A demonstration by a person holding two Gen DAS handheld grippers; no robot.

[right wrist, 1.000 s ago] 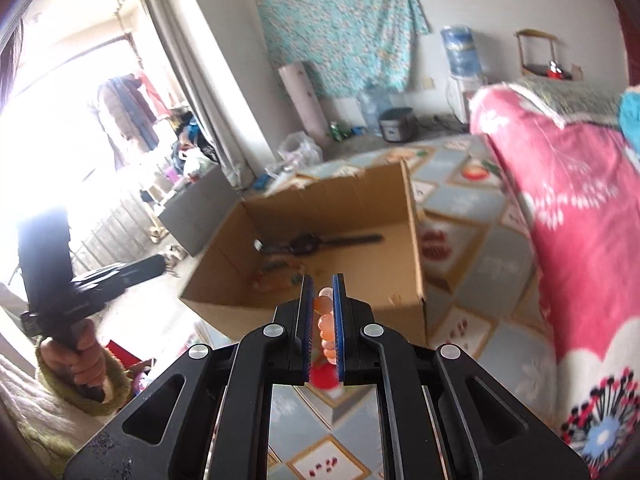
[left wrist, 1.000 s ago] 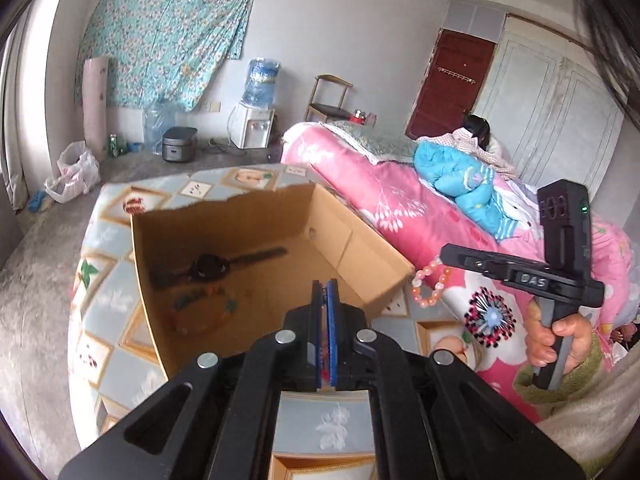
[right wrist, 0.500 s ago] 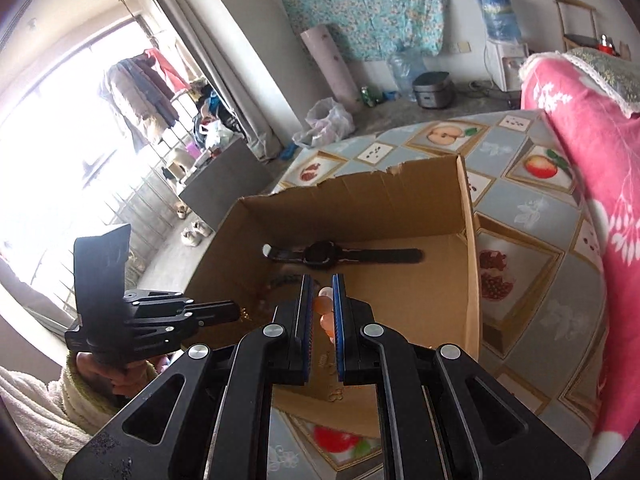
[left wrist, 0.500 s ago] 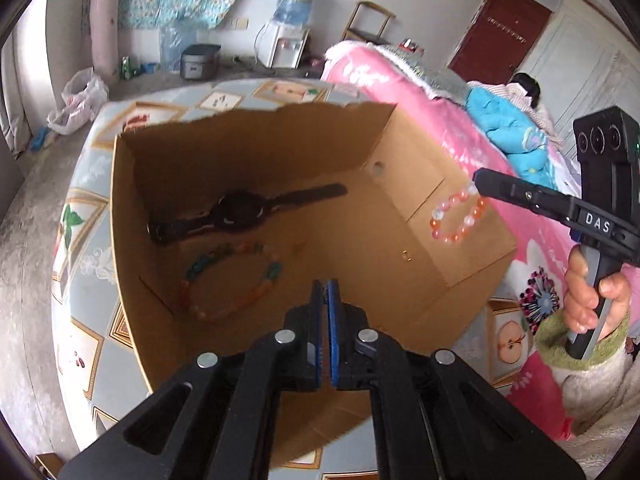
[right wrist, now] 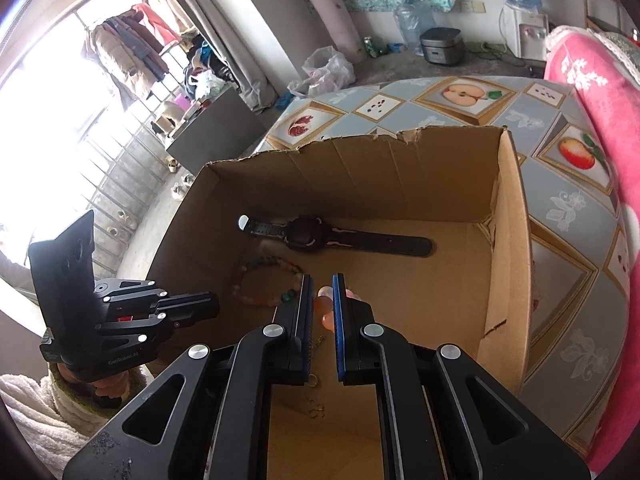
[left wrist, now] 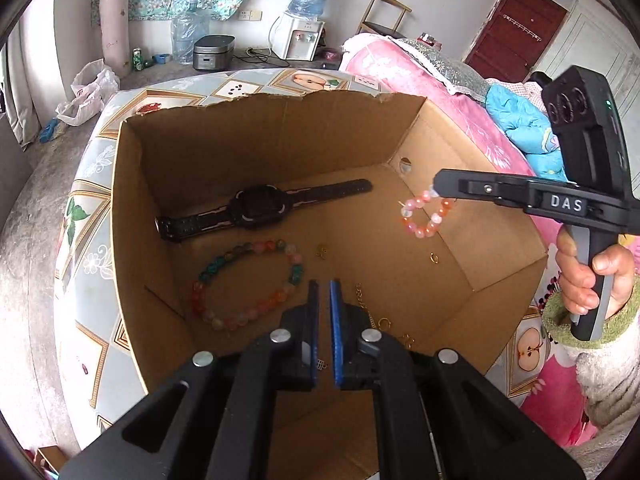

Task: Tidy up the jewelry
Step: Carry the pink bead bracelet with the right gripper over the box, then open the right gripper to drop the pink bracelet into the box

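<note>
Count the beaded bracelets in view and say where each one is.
2. A multicoloured bracelet lies on the cardboard box floor; a pink-orange bracelet hangs from the right hand-held gripper over the box. Others may be hidden.

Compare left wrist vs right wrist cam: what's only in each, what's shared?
Left wrist only: the pink bead bracelet hanging as a full loop from the right gripper over the box, a red door, a wooden chair.
Right wrist only: a bright window with hanging clothes, and the left gripper, shut and empty.
Both: the cardboard box, the black watch, the multicolour bracelet, the rice cooker.
</note>
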